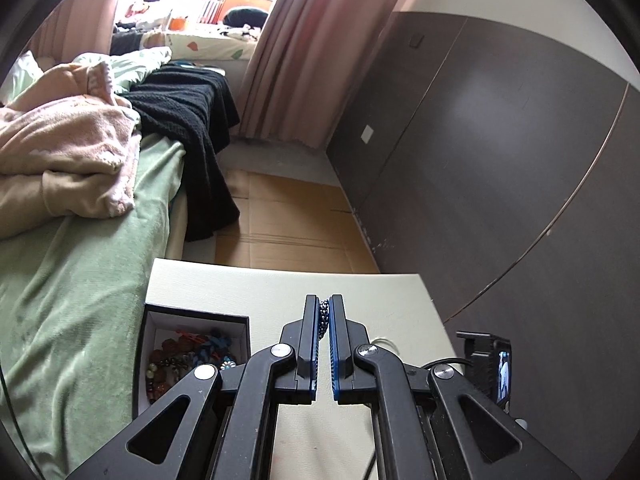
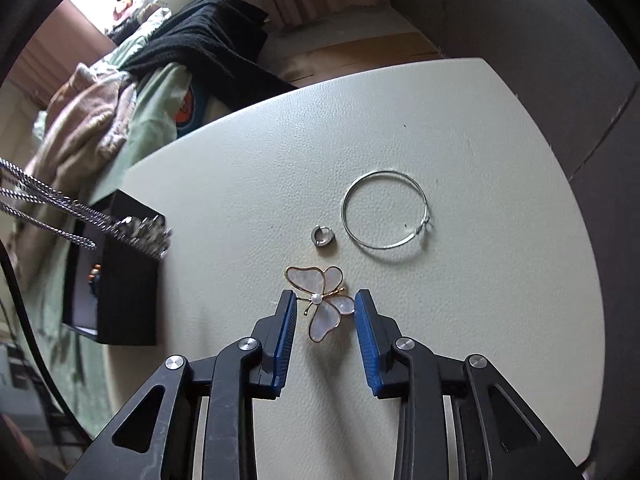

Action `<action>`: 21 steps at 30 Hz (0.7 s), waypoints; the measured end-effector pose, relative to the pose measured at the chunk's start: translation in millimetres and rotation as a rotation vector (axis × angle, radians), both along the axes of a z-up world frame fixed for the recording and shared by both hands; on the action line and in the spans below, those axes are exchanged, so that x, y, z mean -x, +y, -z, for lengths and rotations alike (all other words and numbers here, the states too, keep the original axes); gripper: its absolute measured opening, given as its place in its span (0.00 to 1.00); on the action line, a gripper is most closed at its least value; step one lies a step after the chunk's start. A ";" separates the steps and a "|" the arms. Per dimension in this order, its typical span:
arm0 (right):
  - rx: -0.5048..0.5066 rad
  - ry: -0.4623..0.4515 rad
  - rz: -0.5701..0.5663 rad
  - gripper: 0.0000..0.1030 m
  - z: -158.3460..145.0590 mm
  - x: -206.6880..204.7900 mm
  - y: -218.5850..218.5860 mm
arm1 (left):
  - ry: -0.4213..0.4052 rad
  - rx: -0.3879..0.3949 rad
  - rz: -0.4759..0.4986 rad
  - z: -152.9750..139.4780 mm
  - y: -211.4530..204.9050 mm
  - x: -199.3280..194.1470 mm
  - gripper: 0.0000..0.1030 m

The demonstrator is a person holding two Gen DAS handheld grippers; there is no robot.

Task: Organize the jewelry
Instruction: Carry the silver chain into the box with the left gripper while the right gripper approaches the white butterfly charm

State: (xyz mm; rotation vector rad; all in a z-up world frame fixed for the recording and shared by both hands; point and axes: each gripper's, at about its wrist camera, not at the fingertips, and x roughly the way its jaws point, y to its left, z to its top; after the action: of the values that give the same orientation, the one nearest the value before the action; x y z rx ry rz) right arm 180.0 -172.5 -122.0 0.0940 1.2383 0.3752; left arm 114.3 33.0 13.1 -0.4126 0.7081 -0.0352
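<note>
My left gripper (image 1: 324, 308) is shut on a dark beaded chain (image 1: 323, 316), held above the cream table (image 1: 380, 300). The chain hangs into the right wrist view as silver links (image 2: 60, 204) over the black jewelry box (image 2: 120, 280). In the left wrist view the box (image 1: 192, 320) sits at the table's left edge and holds several beaded pieces (image 1: 180, 360). My right gripper (image 2: 325, 300) is open, its fingers on either side of a pearl butterfly brooch (image 2: 320, 304) lying on the table. A small silver ring (image 2: 323, 237) and a thin silver bangle (image 2: 386, 210) lie just beyond.
A bed with green sheet (image 1: 80, 280), pink blanket (image 1: 64, 148) and black throw (image 1: 188, 120) borders the table's left side. A dark wardrobe wall (image 1: 500, 160) is on the right. Cardboard covers the floor (image 1: 288, 220) beyond the table. A small device (image 1: 502, 372) stands at the table's right edge.
</note>
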 end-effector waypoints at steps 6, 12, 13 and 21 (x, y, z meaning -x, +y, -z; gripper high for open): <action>-0.123 0.012 0.004 0.30 -13.4 13.2 -17.7 | -0.068 0.018 -0.026 -25.5 12.0 18.0 0.04; -0.188 0.015 -0.017 0.30 -23.8 25.1 -16.8 | -0.135 0.006 -0.059 -50.4 26.8 38.2 0.04; -0.195 0.013 -0.021 0.30 -25.0 26.2 -14.2 | -0.141 0.006 -0.066 -52.0 30.0 40.5 0.04; -0.270 -0.022 -0.065 0.30 -43.7 32.8 5.8 | -0.102 0.002 -0.109 -37.2 53.3 37.5 0.04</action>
State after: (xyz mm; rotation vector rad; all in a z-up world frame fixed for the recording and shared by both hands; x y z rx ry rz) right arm 147.2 -166.7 -78.4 0.2804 1.1658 0.5975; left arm 76.9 86.3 50.3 -0.4476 0.5846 0.0455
